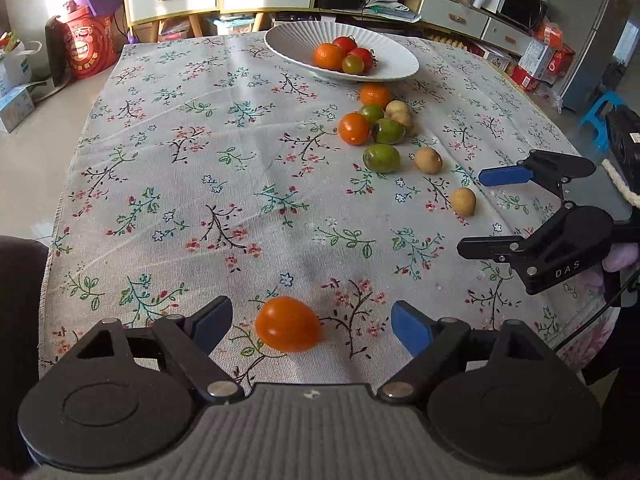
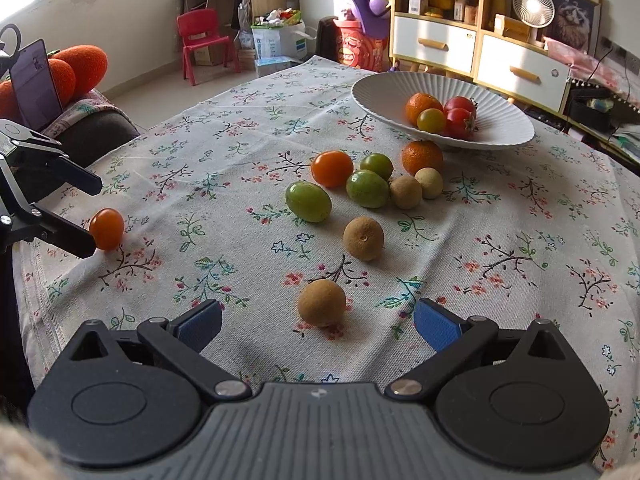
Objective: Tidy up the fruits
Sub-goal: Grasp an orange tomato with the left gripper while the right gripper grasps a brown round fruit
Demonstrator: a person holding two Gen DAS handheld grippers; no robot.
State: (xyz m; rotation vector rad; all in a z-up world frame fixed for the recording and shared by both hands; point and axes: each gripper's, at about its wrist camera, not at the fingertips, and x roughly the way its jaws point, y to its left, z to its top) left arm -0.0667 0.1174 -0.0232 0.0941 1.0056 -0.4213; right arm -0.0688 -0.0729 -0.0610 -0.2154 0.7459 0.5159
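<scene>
1. Nearest to us in the left wrist view, an orange tomato point(image 1: 288, 330) lies on the flowered tablecloth point(image 1: 168, 168) between the spread fingers of the left gripper point(image 1: 312, 326), touching neither blue pad.
2. Nearest in the right wrist view, a brown round fruit point(image 2: 321, 302) sits between the wide-open fingers of the right gripper point(image 2: 318, 326), also untouched.
3. From the left wrist view we see the right gripper point(image 1: 486, 216) come in from the right with its fingers apart and that brown fruit point(image 1: 463, 201) just beside them.
4. From the right wrist view the left gripper point(image 2: 94, 216) shows at the far left, fingers apart, with the orange tomato point(image 2: 106, 228) at their tips; we cannot tell from here whether the lower tip touches it.
5. Farther off, a loose cluster lies on the cloth: a second brown fruit point(image 2: 363, 238), three green fruits, the nearest one point(image 2: 308, 201) oval, another orange tomato point(image 2: 332, 168), a mandarin point(image 2: 422, 157) and two small tan fruits point(image 2: 417, 188).
6. At the far side stands a white ribbed bowl point(image 2: 384, 88) holding a mandarin, a yellowish tomato and two red tomatoes.
7. Only the right wrist view shows a phone point(image 2: 35, 84) on a stand at the left and a red chair point(image 2: 206, 42) beyond the table; only the left wrist view shows a blue stool point(image 1: 602, 114) at the far right.
</scene>
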